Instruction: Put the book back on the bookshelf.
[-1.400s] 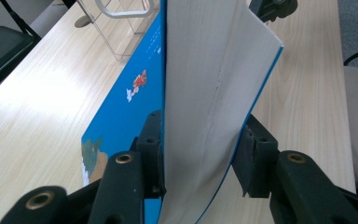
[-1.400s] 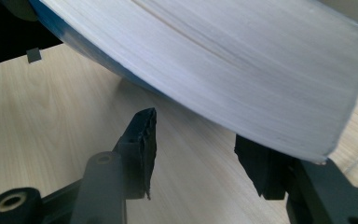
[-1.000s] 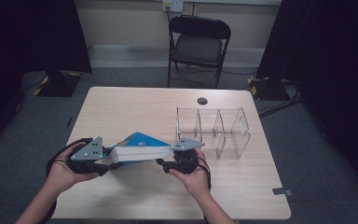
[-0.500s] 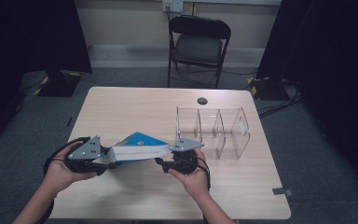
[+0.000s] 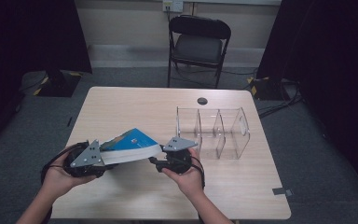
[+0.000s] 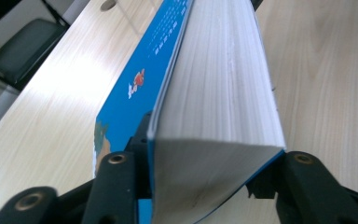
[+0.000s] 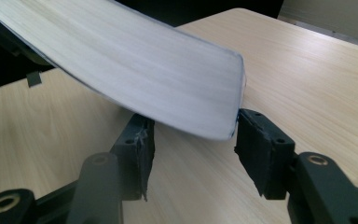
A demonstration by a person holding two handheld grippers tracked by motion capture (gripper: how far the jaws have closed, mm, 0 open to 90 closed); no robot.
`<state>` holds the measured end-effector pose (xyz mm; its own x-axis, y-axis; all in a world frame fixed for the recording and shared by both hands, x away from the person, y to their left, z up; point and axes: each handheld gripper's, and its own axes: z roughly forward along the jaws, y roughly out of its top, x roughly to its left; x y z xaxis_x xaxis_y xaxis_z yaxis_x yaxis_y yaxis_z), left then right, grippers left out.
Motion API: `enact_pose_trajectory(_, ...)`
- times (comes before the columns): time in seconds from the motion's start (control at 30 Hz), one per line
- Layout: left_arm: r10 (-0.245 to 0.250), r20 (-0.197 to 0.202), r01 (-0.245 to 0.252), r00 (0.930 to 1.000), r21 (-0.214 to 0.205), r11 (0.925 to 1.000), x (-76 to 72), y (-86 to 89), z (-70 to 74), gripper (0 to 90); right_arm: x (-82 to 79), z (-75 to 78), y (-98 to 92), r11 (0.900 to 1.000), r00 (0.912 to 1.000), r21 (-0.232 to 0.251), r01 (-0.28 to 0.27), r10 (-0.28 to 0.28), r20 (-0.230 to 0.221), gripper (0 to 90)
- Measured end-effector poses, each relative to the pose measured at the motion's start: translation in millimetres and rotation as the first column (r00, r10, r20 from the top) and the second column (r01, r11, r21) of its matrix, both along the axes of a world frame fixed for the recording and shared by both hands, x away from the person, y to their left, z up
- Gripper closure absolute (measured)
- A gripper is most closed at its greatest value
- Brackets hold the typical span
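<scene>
A thick blue-covered book [image 5: 131, 145] is held above the near half of the wooden desk [image 5: 135, 109], tilted so its far cover edge rises and its white page block faces the person; the clear three-compartment organiser [image 5: 213, 133], standing right of the desk's centre, serves as landmark, and the book hangs just left of it and a little nearer the person, not touching it; the left claw [image 5: 103, 161] grips the book's end farthest from the organiser, and in the left gripper view [image 6: 214, 186] its two black jaws press one on each cover, pinching the book across its thickness; the right claw [image 5: 157, 161], held in the right hand [image 5: 186, 175], meets the book's end nearest the organiser; in the right gripper view [image 7: 191, 140] its jaws stand spread, one under the page block and one just beside the book's corner, with a gap visible on the right side, so it is open around the corner rather than clamped; the left hand [image 5: 58, 175] holds its gripper well left of the organiser, near the desk's front left edge; a small dark round disc [image 5: 202, 101] sits in the desk just behind the organiser; a black folding chair [image 5: 198, 44] stands on the grey floor beyond the desk, farther behind the organiser; a strip of dark tape [image 5: 279, 191] lies on the desk in front of the organiser, near the right front corner
</scene>
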<state>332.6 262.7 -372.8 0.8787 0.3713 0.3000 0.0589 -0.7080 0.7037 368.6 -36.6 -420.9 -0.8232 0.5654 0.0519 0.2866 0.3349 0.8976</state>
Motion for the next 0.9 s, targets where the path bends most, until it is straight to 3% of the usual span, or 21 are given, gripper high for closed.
enact_pose_trajectory(0.13, 0.014, -0.004, -0.014, 0.9999, -0.031, 0.9994, 2.6, -0.7, 3.0, 57.9, 1.4, 2.7, -3.6, 0.9994, 1.0000, 0.036, 0.000, 0.000, 0.009, 42.7)
enact_pose_trajectory(0.17, 0.015, -0.011, -0.016, 0.9998, -0.037, 0.9992, 4.2, -1.3, 6.9, 58.4, 0.6, 2.6, -3.9, 0.9999, 0.9999, 0.013, 0.005, -0.005, 0.016, 34.1)
enact_pose_trajectory(0.33, 0.026, -0.023, -0.027, 0.9994, -0.078, 0.9966, 5.8, -2.4, 18.5, 60.0, -2.1, -9.0, -5.9, 0.9989, 0.9999, -0.047, -0.001, 0.001, -0.013, 26.7)
enact_pose_trajectory(0.5, 0.042, -0.049, -0.047, 0.9979, -0.104, 0.9934, 5.1, -0.9, 32.0, 60.5, -8.0, -27.2, -11.0, 0.9967, 0.9983, -0.078, -0.021, 0.017, -0.057, 24.9)
enact_pose_trajectory(0.57, 0.060, -0.068, -0.068, 0.9958, -0.120, 0.9905, 5.4, 2.3, 34.6, 60.5, -12.2, -37.8, -13.0, 0.9925, 0.9967, -0.118, -0.033, 0.024, -0.078, 23.2)
enact_pose_trajectory(0.73, 0.091, -0.097, -0.106, 0.9911, -0.161, 0.9812, 8.9, 8.8, 36.2, 60.5, -17.8, -54.9, -16.9, 0.9851, 0.9917, -0.165, -0.049, 0.028, -0.126, 21.9)
enact_pose_trajectory(0.9, 0.108, -0.117, -0.128, 0.9873, -0.176, 0.9761, 13.4, 13.1, 39.0, 60.5, -19.6, -68.0, -21.0, 0.9789, 0.9865, -0.199, -0.047, 0.014, -0.163, 21.0)
